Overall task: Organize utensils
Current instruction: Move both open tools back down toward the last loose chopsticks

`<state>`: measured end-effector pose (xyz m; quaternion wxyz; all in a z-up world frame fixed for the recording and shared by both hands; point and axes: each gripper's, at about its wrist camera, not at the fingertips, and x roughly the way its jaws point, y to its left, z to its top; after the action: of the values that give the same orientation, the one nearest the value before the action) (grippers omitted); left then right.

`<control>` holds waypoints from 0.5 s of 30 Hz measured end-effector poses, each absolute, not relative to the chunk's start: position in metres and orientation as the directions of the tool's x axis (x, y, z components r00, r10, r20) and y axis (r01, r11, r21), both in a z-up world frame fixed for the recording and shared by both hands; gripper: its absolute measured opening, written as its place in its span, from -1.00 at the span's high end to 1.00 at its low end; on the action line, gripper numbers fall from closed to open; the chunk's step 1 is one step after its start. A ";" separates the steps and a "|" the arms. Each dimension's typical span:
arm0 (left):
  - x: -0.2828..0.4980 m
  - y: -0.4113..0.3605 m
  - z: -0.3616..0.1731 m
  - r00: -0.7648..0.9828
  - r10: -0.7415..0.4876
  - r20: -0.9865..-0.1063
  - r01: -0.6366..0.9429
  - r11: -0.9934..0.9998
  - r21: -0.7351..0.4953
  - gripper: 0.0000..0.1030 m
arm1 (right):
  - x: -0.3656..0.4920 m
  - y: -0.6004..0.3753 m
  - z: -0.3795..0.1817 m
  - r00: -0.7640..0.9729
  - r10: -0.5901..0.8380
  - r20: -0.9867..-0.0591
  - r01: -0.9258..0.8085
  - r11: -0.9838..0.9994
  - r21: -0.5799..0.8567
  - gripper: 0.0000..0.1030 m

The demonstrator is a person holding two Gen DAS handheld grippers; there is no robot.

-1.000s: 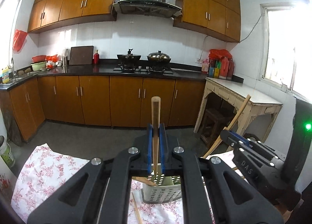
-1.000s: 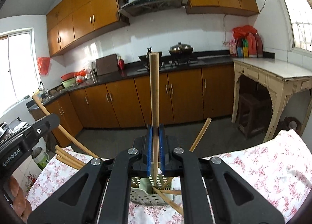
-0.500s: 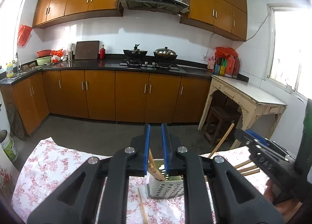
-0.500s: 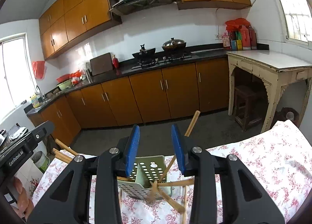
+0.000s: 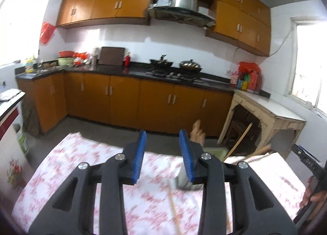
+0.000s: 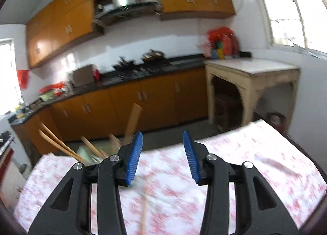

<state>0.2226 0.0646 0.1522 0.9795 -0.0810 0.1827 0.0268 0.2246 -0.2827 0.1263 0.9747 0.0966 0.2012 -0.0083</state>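
Upright in the pale green holder (image 6: 90,154) at the far edge of the floral tablecloth (image 6: 255,153), chopsticks (image 6: 130,124) lean loosely while one (image 5: 173,208) lies loose, both the left gripper (image 5: 162,159) and the right gripper (image 6: 162,158) empty, jaws opening.

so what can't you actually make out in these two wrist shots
- Utensil holder: left wrist view, mostly hidden behind the left gripper, whose opening jaws hold nothing; blurred in the right wrist view.
- Chopsticks in the holder: right wrist view, motion blur; their number is unclear.
- Loose chopstick on the tablecloth: both views, smeared and cut off by the bottom edge.
- Right gripper, jaws opening and empty: only an edge shows in the left wrist view.
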 end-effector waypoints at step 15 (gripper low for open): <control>0.237 0.058 -0.009 0.744 -0.024 -0.668 -0.091 0.986 -0.138 -0.19 | 0.247 -0.212 -0.041 0.659 0.209 -0.723 -0.088 0.975 0.202 0.21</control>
<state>0.2371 0.0581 -0.0089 0.9303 -0.0810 0.3573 0.0181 0.2468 -0.2123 -0.0410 0.9077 0.0748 0.4047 0.0818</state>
